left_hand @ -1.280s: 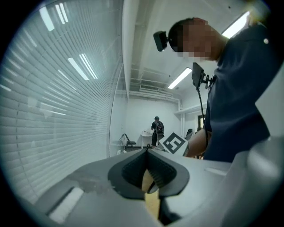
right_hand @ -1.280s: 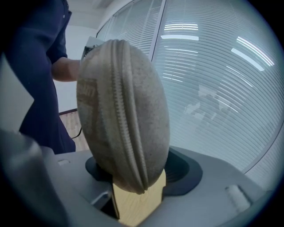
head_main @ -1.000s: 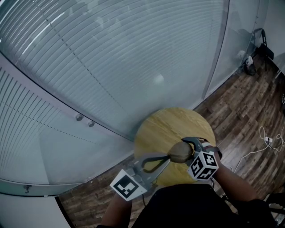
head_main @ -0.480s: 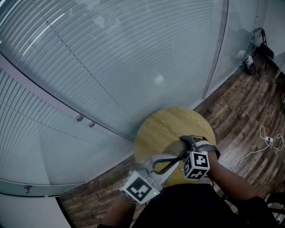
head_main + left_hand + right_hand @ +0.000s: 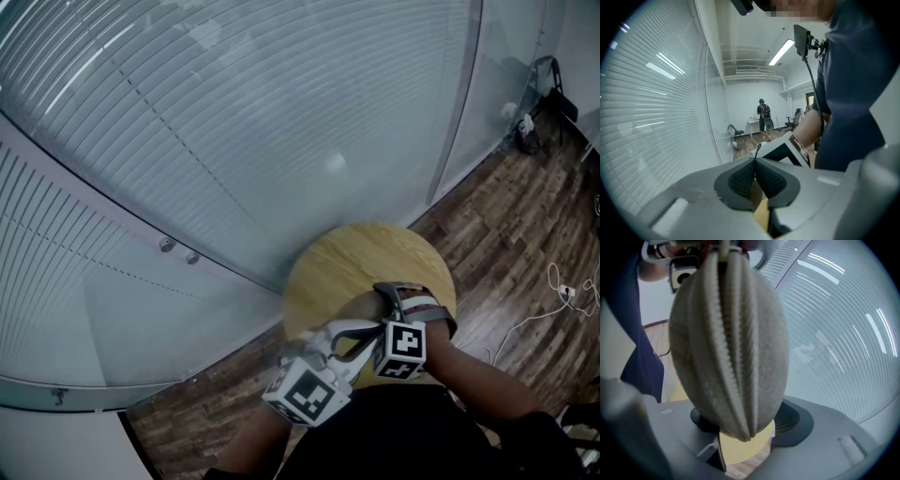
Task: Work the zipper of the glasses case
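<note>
One round table [image 5: 356,258] stands by slatted blinds [image 5: 234,122]; right tool [image 5: 747,423] clamps the glasses case [image 5: 729,333], left tool [image 5: 756,180] pinches its zipper pull [image 5: 758,149].

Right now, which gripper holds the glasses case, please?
The right gripper: its jaws clamp the glasses case; the left gripper pinches only the zipper pull.

left gripper [image 5: 372,330]: shifted right, closer to right gripper [image 5: 384,314] | glasses case [image 5: 729,333]: now hidden in head view

An office is suggested: glass partitions [image 5: 234,141] backed by blinds, a plank floor [image 5: 506,216], a round table [image 5: 347,267], ceiling strip lighting [image 5: 782,51] and office chairs [image 5: 793,119] are seen.
</note>
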Motion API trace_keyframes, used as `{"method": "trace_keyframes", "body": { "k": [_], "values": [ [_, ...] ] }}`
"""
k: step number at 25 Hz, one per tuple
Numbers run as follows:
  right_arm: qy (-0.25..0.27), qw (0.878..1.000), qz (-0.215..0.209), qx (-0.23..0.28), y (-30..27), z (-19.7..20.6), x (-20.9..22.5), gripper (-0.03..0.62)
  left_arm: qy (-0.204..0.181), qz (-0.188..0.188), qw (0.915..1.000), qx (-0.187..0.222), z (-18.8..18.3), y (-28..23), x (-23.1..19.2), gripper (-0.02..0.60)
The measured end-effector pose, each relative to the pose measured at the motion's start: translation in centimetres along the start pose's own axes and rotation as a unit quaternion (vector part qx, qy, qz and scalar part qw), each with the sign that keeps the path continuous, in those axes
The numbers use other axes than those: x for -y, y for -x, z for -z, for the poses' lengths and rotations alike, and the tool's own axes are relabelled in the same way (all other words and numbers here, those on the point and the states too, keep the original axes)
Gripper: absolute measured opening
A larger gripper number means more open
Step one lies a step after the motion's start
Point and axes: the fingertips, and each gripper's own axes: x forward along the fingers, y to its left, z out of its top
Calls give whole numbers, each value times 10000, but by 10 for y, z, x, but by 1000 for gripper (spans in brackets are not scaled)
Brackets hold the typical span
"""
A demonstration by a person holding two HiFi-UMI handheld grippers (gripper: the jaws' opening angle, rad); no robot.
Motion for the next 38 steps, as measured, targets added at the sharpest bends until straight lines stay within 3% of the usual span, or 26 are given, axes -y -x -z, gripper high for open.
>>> {"method": "trace_keyframes", "body": {
  "k": [4, 7, 9, 11, 12, 15, 18, 20, 26, 29, 31, 34, 36, 38],
  "values": [
    [-235, 9996, -165, 63, 0, -1, 0, 284, -129, -189, 9997, 18, -2, -4, -4, 9],
    [-691, 9955, -467, 454, 4, -8, -1, 284, -201, -361, 9975, 574, -24, 9, -16, 14],
    [-1007, 9901, -651, 733, 12, -8, -1, 284, -162, -432, 9942, 969, -38, 23, -24, 63],
    [-1278, 9839, -832, 933, 22, -5, -2, 284, -210, -449, 9934, 1038, -37, 38, -31, 136],
    [-1380, 9809, -917, 1021, 28, -4, -2, 284, -108, -450, 9931, 1077, -34, 45, -34, 159],
    [-1577, 9692, -1263, 1406, 47, -9, -3, 284, 1039, -427, 9806, 1608, -28, 59, -40, 197],
    [-1924, 9421, -1884, 2001, 74, -25, -8, 284, 1264, 107, 9749, 1832, -23, 59, -28, 219],
    [-1852, 9356, -2126, 2125, 87, -32, -12, 284, 1251, 417, 9737, 1855, -21, 55, -20, 219],
    [-1427, 9314, -2615, 2093, 102, -44, -30, 285, 1035, 1030, 9721, 1838, -29, 40, 3, 278],
    [-1131, 9324, -2791, 1999, 108, -51, -41, 285, 371, 1270, 9765, 1700, -29, 36, 12, 285],
    [-1017, 9344, -2804, 1948, 109, -54, -42, 285, 210, 1320, 9771, 1658, -29, 36, 14, 295],
    [-976, 9353, -2825, 1894, 110, -58, -41, 285, 415, 1268, 9764, 1700, -31, 40, 10, 293],
    [-1021, 9325, -2892, 1907, 111, -63, -40, 287, 1067, 1172, 9675, 1971, -38, 44, 4, 290],
    [-1134, 9280, -2941, 1988, 115, -69, -38, 291, 1298, 1181, 9609, 2142, -42, 49, 1, 285]
  ]
}}
